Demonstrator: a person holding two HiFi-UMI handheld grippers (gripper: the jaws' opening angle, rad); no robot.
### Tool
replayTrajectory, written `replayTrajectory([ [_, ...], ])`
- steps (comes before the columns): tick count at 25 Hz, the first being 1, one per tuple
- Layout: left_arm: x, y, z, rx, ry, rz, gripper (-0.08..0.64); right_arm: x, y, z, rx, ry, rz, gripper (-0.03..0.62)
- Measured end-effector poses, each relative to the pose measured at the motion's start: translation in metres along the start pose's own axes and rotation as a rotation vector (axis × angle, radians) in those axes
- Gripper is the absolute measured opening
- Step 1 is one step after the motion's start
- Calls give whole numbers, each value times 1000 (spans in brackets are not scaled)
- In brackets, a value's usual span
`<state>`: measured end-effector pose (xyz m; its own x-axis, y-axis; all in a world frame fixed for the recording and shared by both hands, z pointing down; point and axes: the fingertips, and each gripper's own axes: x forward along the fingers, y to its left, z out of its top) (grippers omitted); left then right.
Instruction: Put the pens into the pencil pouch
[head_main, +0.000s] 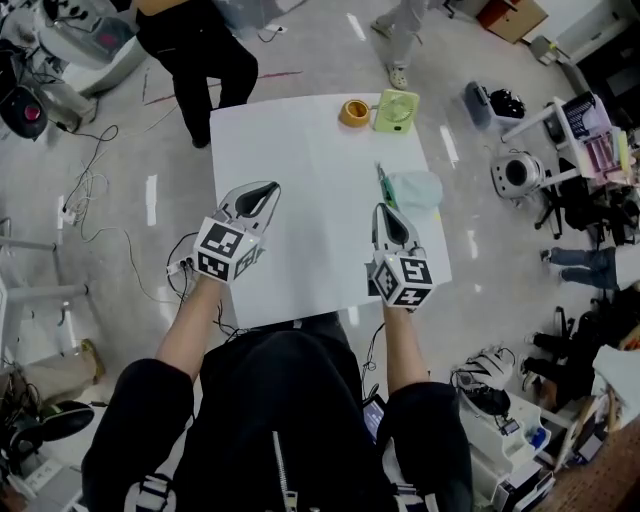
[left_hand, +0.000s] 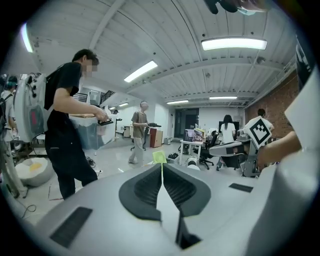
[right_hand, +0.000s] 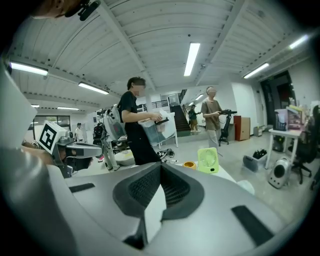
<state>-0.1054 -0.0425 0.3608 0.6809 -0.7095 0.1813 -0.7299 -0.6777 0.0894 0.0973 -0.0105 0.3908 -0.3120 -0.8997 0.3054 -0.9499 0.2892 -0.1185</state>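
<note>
A pale teal pencil pouch (head_main: 416, 188) lies on the white table (head_main: 300, 150) toward its right edge. A green pen (head_main: 383, 181) lies just left of the pouch. My right gripper (head_main: 384, 210) is shut and empty, its tips just short of the pen. My left gripper (head_main: 271, 187) hovers over the table's left half, also shut with nothing in it. In the left gripper view the jaws (left_hand: 161, 166) meet in a closed line. The right gripper view shows the same closed jaws (right_hand: 161, 166), with a pale edge of the pouch (right_hand: 245, 186) past them.
A yellow tape roll (head_main: 353, 112) and a light green desk fan (head_main: 396, 110) stand at the table's far edge. A person in black (head_main: 195, 50) stands past the far left corner. Chairs, bins and cables crowd the floor around.
</note>
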Motion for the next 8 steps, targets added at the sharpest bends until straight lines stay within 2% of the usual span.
replayTrajectory([
  [8, -9, -3, -4, 0, 3, -12, 29, -3, 11, 2, -9, -5, 4, 9],
])
